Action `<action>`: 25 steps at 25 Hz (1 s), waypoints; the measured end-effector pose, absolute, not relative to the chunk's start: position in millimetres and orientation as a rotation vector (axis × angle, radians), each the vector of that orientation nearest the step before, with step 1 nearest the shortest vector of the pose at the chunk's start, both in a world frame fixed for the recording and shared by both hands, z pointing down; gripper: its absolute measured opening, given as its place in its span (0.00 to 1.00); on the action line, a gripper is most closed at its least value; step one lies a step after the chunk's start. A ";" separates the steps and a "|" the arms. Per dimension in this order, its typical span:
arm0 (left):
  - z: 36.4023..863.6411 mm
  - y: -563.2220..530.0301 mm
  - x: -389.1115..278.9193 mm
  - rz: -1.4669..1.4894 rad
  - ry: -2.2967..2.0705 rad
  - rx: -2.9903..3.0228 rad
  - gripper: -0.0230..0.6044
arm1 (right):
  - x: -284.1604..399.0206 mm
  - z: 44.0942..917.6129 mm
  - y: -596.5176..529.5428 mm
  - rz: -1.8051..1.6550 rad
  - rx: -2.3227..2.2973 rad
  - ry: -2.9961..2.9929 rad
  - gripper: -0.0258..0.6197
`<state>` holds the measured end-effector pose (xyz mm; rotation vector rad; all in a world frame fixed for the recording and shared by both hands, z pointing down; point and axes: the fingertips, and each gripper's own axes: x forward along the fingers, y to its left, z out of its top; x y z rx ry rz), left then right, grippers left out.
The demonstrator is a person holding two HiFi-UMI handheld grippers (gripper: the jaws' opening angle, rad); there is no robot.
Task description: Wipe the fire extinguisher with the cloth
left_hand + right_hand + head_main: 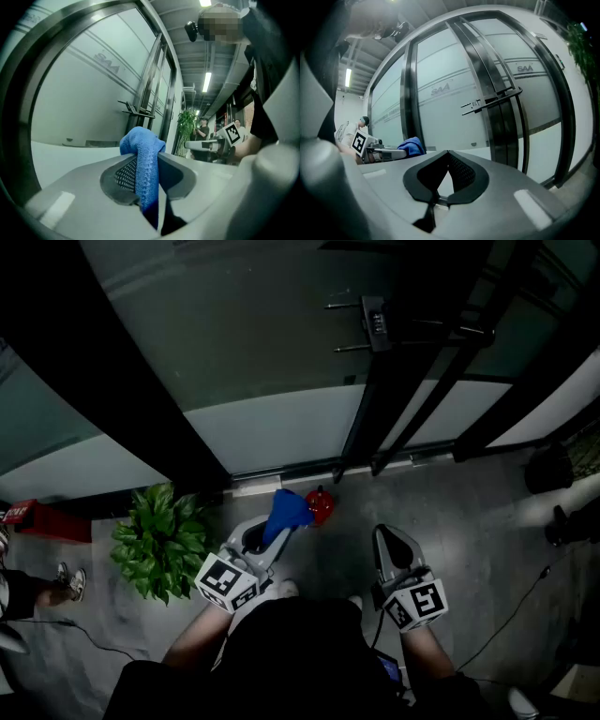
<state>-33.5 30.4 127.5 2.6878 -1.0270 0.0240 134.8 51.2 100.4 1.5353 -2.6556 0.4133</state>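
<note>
A red fire extinguisher (pixel 321 504) stands on the grey floor by the glass wall. My left gripper (pixel 267 537) is shut on a blue cloth (pixel 286 510), which bulges out of its tip right beside the extinguisher's left side. From the left gripper view the cloth (pixel 143 159) is pinched between the jaws and folds over them. My right gripper (pixel 390 542) is held lower right of the extinguisher, shut, nothing between its jaws (pixel 443 180). It also sees the cloth (pixel 412 145) and the left gripper at its left.
A potted green plant (pixel 161 538) stands on the floor left of my left gripper. Frosted glass doors with a black handle (pixel 375 324) rise ahead. A red box (pixel 42 519) sits at far left. A bystander's feet (pixel 67 583) and a cable lie at lower left.
</note>
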 end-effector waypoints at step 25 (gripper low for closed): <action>428.5 -91.3 41.5 0.509 -0.895 2.308 0.16 | 153.9 302.9 8.1 0.777 1.462 -2.365 0.04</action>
